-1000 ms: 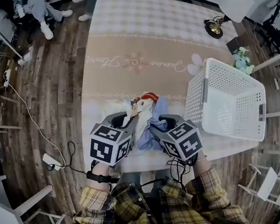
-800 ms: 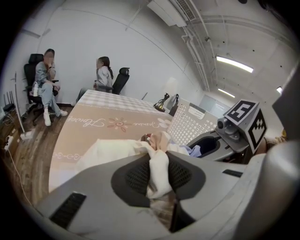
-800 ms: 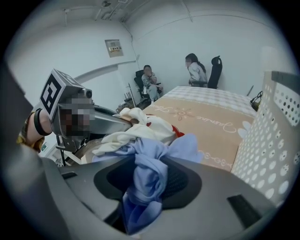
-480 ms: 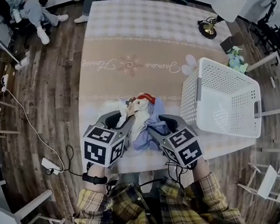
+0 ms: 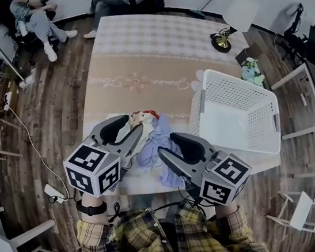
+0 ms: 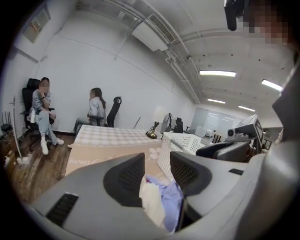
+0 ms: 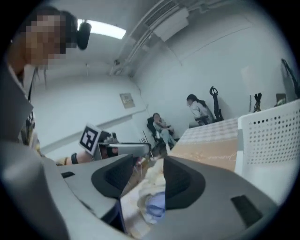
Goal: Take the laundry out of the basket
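Note:
The laundry (image 5: pixel 150 143), a heap of blue, white and red cloth, lies on the tablecloth near the table's front edge. The white basket (image 5: pixel 236 111) stands just right of it with nothing visible inside. My left gripper (image 5: pixel 131 126) hangs above the heap's left side. Its jaws are opening, and the cloth (image 6: pixel 161 201) shows in the gap below them without the pads pressing on it. My right gripper (image 5: pixel 167 144) hovers over the heap's near right side with its jaws apart. The cloth (image 7: pixel 152 197) lies loose beneath them, and the basket wall (image 7: pixel 272 136) stands to their right.
A brass lamp (image 5: pixel 222 39) stands at the table's far right corner, with a small flower pot (image 5: pixel 250 71) beside the basket. Two people (image 5: pixel 37 17) sit on chairs beyond the far end. Cables and a power strip (image 5: pixel 53 192) lie on the wooden floor at left.
Both grippers have pulled up and back from the cloth heap toward me, and their jaws have spread wider. The heap stays on the table.

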{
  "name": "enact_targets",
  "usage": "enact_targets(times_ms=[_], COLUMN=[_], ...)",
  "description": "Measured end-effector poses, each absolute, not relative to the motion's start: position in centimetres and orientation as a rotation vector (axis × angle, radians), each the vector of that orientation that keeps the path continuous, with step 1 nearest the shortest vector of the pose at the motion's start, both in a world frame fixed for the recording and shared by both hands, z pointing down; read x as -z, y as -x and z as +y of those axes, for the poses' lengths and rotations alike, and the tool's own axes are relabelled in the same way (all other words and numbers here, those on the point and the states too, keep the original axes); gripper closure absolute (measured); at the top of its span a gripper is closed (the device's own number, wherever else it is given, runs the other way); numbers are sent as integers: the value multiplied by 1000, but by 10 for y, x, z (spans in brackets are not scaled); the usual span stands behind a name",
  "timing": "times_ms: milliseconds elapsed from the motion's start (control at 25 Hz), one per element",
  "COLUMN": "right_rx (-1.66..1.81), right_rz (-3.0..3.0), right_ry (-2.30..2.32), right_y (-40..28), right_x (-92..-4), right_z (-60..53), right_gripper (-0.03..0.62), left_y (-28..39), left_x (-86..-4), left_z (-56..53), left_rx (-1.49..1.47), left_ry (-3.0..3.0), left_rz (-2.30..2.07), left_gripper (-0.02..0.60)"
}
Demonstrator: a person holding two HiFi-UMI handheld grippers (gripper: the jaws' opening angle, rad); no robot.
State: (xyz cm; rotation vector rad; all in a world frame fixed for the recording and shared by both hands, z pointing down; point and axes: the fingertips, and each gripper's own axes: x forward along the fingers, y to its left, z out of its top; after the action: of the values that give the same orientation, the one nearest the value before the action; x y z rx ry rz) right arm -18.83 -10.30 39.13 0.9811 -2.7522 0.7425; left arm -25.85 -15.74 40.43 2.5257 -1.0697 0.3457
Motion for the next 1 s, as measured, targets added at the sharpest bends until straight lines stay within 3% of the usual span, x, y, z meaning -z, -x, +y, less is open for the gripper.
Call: enact_targets(times_ms=[480,760,920,1000], right_rx=[-720,-578,-563,-568], right_rz=[-3027,-3048,-3045,-3055], right_ry=[-936,-1031,-1030,-1024], right_y=[80,-9,-45,-58], right_x=[-290,-267,-261,-258], right_z=[-75,-71,-69,-67], right_gripper=[398,553,597,597], left_y=[112,25,-14,-29], left_x=[-285,-262,-253,-250], left_z=[-105,-83,-71,-67], left_rx=[-50,93,150,164], left_ry=[-2765,-2811,-2828,-2836], left_rz=[-1013,-931,-856,-830], left_gripper=[373,422,426,480])
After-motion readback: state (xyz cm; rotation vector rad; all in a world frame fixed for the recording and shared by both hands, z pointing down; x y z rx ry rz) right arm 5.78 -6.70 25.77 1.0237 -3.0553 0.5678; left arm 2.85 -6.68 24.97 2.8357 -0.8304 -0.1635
